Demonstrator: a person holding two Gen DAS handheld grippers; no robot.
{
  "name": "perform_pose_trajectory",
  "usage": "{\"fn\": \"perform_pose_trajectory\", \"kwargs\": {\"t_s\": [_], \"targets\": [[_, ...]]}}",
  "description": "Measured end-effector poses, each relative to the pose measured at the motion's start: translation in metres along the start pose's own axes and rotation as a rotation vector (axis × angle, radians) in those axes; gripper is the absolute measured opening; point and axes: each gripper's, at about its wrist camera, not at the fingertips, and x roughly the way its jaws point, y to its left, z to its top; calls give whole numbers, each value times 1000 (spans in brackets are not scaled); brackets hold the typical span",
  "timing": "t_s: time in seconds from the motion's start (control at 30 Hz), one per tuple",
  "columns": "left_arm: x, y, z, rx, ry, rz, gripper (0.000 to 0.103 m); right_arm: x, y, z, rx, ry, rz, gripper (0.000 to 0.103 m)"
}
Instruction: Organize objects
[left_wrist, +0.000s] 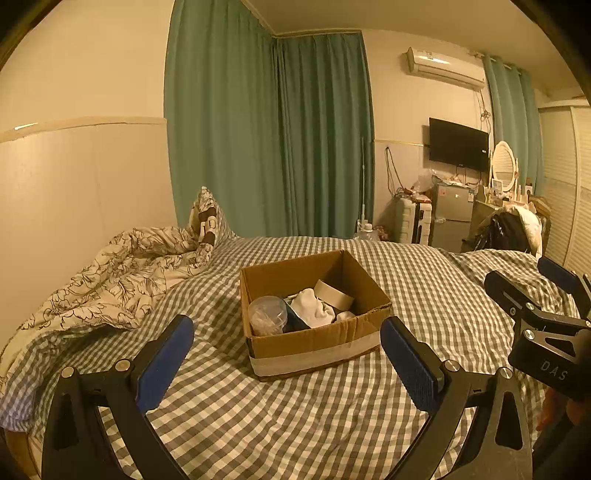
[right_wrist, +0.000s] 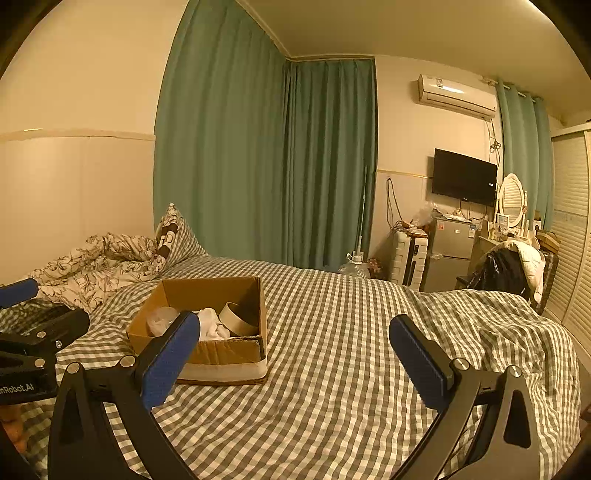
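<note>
An open cardboard box (left_wrist: 314, 350) stands on the checked bed cover, also seen in the right wrist view (right_wrist: 221, 354). Inside lie a clear plastic jar (left_wrist: 267, 314), white socks (left_wrist: 314, 308), a roll of tape (left_wrist: 334, 293) and something dark. My left gripper (left_wrist: 288, 347) is open and empty, its fingers either side of the box's near wall, a little short of it. My right gripper (right_wrist: 295, 350) is open and empty over bare cover, to the right of the box. It shows at the right edge of the left wrist view (left_wrist: 532, 288).
A crumpled floral quilt (left_wrist: 110, 280) and pillow lie at the bed's left. Green curtains (left_wrist: 266, 140) hang behind. A small fridge (left_wrist: 452, 218), suitcase, TV and dresser with clothes stand at the far right, past the bed's edge.
</note>
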Motion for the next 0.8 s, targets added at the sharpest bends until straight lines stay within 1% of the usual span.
{"fn": "perform_pose_trajectory", "kwargs": {"t_s": [0.8], "targets": [[1,3,1,-8,8,7,103,-2,-2,3,1,1,1,103]]}}
